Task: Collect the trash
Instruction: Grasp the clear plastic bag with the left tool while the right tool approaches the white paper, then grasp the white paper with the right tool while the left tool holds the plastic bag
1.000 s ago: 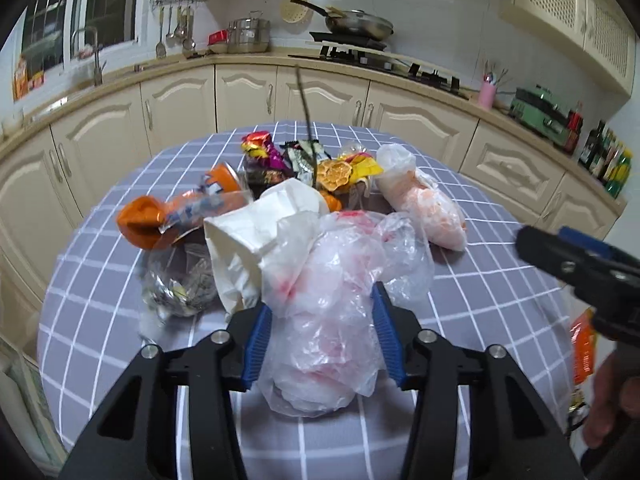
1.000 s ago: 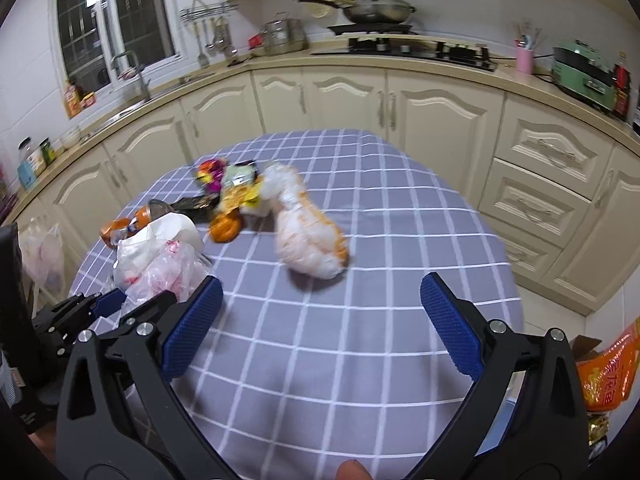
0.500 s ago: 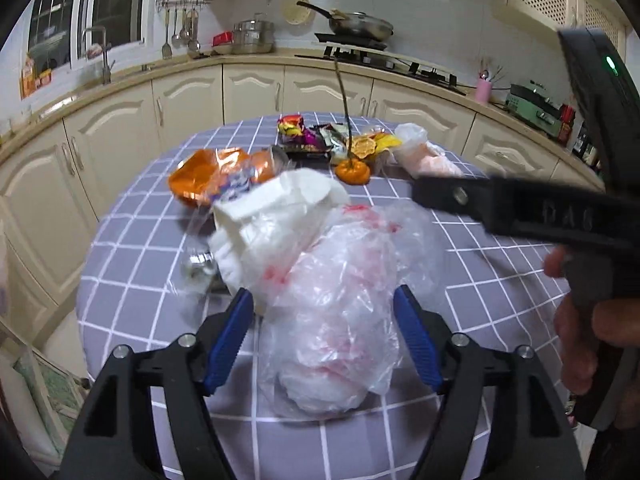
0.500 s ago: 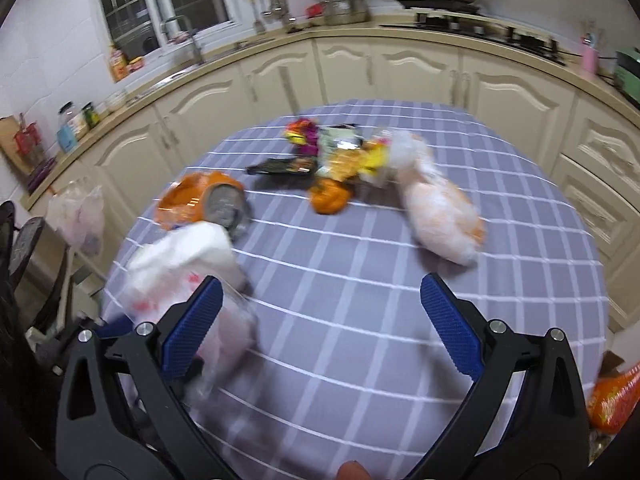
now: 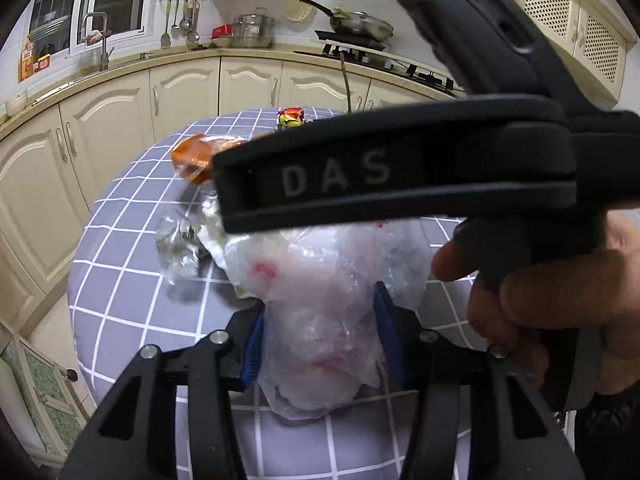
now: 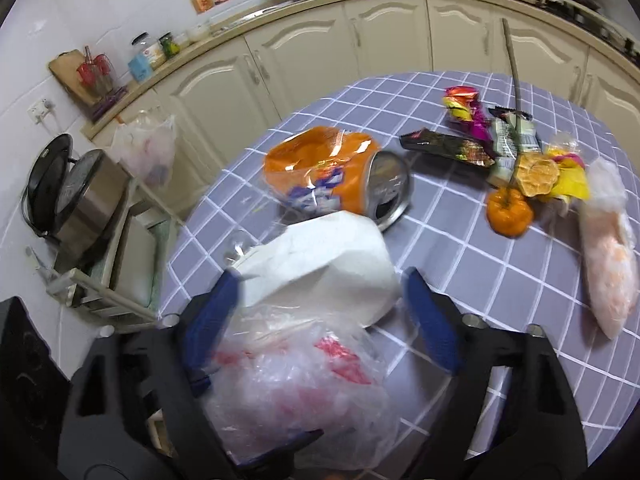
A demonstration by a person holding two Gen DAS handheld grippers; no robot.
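A clear plastic bag (image 5: 324,312) with red print stands on the checked round table (image 5: 120,296); my left gripper (image 5: 320,340) is shut on its lower part. It also shows in the right wrist view (image 6: 296,392). My right gripper (image 6: 320,312) is open, its blue pads either side of a crumpled white bag (image 6: 320,264) that leans on the clear bag. The right gripper's body (image 5: 400,168) crosses the left wrist view and hides most of the table behind it.
An orange snack bag (image 6: 320,168), dark wrappers (image 6: 452,148), a colourful wrapper (image 6: 464,106), a small orange fruit (image 6: 510,214) with a stick, and a pale pink bag (image 6: 608,256) lie further back. A shelf unit (image 6: 120,256) with a cooker stands left of the table.
My right gripper has swung left across the table and come down over the white bag, and its jaws have narrowed. My left gripper has kept its hold on the clear bag.
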